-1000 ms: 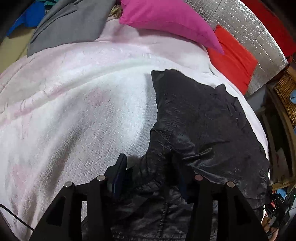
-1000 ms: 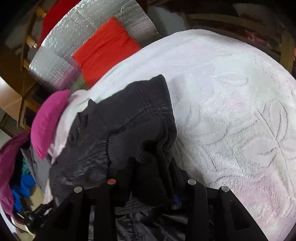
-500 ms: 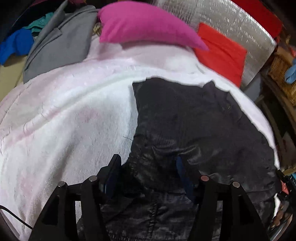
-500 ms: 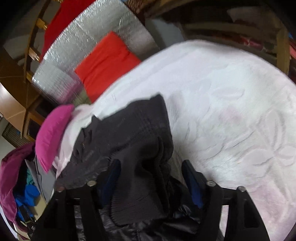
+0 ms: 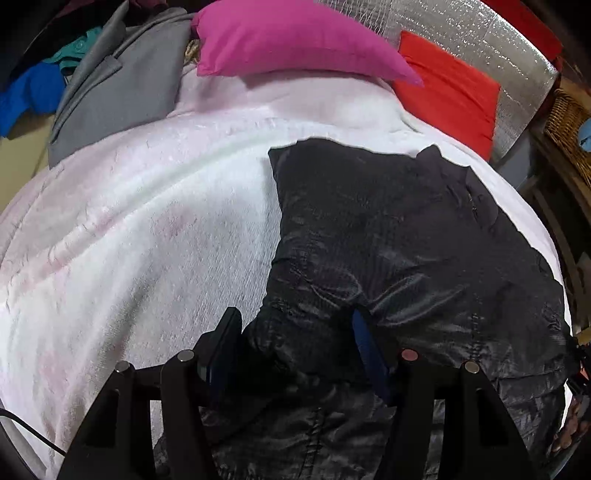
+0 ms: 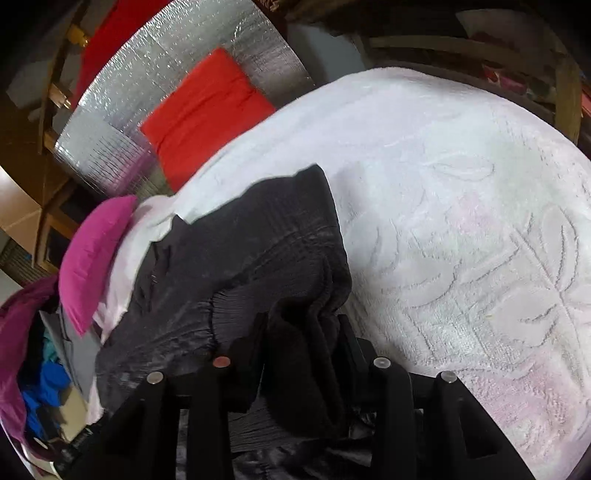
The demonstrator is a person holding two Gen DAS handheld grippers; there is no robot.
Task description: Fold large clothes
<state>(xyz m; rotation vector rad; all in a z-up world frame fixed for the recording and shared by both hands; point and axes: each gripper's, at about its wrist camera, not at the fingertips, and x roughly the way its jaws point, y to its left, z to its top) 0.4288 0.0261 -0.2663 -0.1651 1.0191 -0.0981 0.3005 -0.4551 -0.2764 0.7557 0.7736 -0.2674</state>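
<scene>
A black shiny jacket (image 5: pixel 406 236) lies on a white-pink blanket (image 5: pixel 147 229). Its near part bunches up between the fingers of my left gripper (image 5: pixel 295 332), whose jaws stand wide apart around the fabric without pinching it. In the right wrist view the jacket (image 6: pixel 240 251) shows its ribbed knit hem, and a thick fold of that hem sits between the fingers of my right gripper (image 6: pixel 299 332), which are also spread wide. The fingertips of the right gripper are hidden by the cloth.
A magenta pillow (image 5: pixel 295 40) and a red cushion (image 5: pixel 450 88) lie at the bed's far end against a silver foil panel (image 5: pixel 480 33). A grey garment (image 5: pixel 122 85) and blue clothes (image 5: pixel 29 92) lie far left. A wicker basket (image 5: pixel 569 125) stands at the right.
Both grippers have opened from a narrower grip on the jacket to wide-spread jaws. The cameras tilted back, and the jacket's far part now lies flatter on the blanket.
</scene>
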